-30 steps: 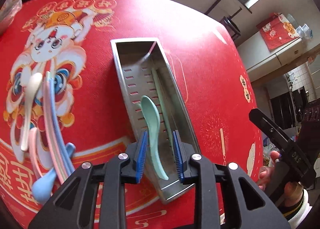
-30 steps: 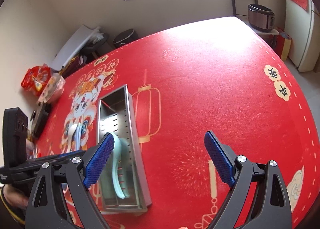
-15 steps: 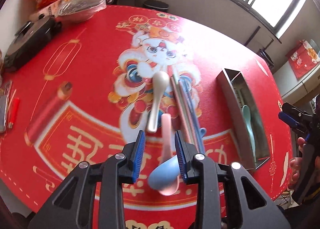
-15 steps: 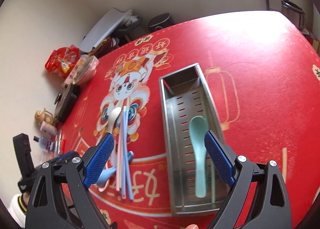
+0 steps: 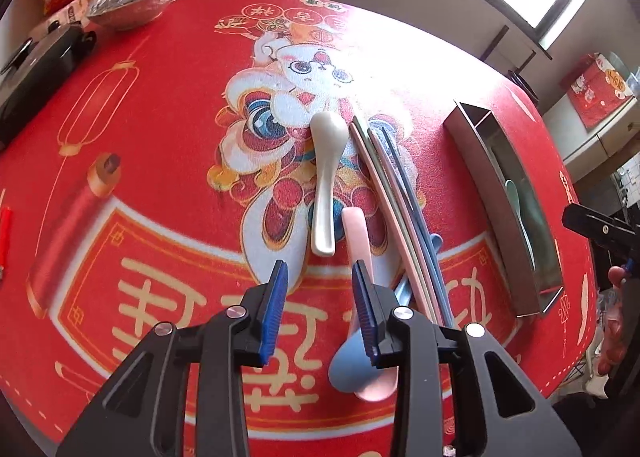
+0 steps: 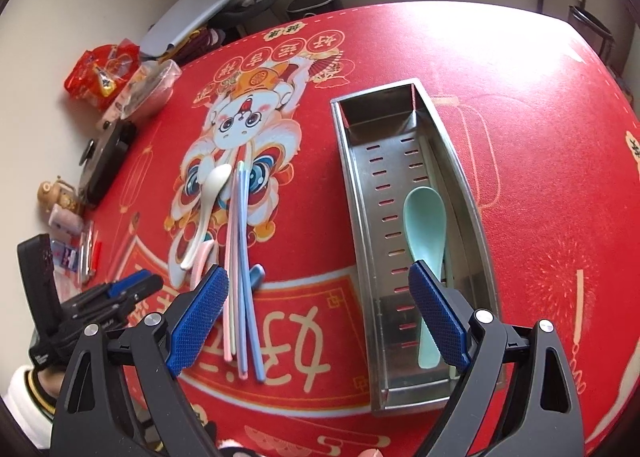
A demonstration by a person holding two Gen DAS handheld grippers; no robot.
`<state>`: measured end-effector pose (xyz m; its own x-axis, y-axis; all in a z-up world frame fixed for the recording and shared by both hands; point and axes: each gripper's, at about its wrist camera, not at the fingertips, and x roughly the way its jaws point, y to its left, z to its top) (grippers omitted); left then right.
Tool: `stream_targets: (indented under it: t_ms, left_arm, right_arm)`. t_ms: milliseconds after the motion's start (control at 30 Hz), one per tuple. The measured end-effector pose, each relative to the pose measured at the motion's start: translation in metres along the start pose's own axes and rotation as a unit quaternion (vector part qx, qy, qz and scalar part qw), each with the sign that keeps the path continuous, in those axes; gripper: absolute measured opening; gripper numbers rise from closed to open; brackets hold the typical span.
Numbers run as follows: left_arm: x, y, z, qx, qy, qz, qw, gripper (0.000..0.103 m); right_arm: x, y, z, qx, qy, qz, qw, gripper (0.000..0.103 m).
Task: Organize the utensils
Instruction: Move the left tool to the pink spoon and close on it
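Note:
A steel utensil tray (image 6: 352, 193) lies on the red mat and holds a mint green spoon (image 6: 426, 233) and a pale chopstick. It also shows at the right of the left wrist view (image 5: 480, 173). Left of it lie a white spoon (image 5: 326, 177), a pink spoon (image 5: 356, 233), a blue spoon (image 5: 352, 369) and several pastel chopsticks (image 5: 400, 209). My left gripper (image 5: 320, 313) is open and empty, hovering just short of the white and pink spoon handles. My right gripper (image 6: 320, 317) is wide open and empty, above the mat between the chopsticks (image 6: 240, 257) and the tray.
The table's far left edge holds a black flat device (image 6: 104, 161), a clear-wrapped bowl (image 6: 148, 93), a red snack bag (image 6: 104, 71) and small items (image 6: 64, 213). The left gripper's body (image 6: 80, 317) shows at the lower left of the right wrist view.
My left gripper has left the tray and swung left over the loose spoons, closing in on them. My right gripper has turned left, now facing the tray and chopsticks.

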<state>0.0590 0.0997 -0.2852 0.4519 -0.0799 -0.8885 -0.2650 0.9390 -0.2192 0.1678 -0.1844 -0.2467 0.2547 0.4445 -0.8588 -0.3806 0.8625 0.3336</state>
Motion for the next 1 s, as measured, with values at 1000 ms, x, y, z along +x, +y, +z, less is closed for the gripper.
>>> stream_targets:
  t_ms: [1000]
  left_arm:
    - [0.033, -0.014, 0.0, -0.005, 0.059, -0.044, 0.9973, 0.027]
  right_arm:
    - [-0.007, -0.013, -0.004, 0.019, 0.0, -0.007, 1.0, 0.089]
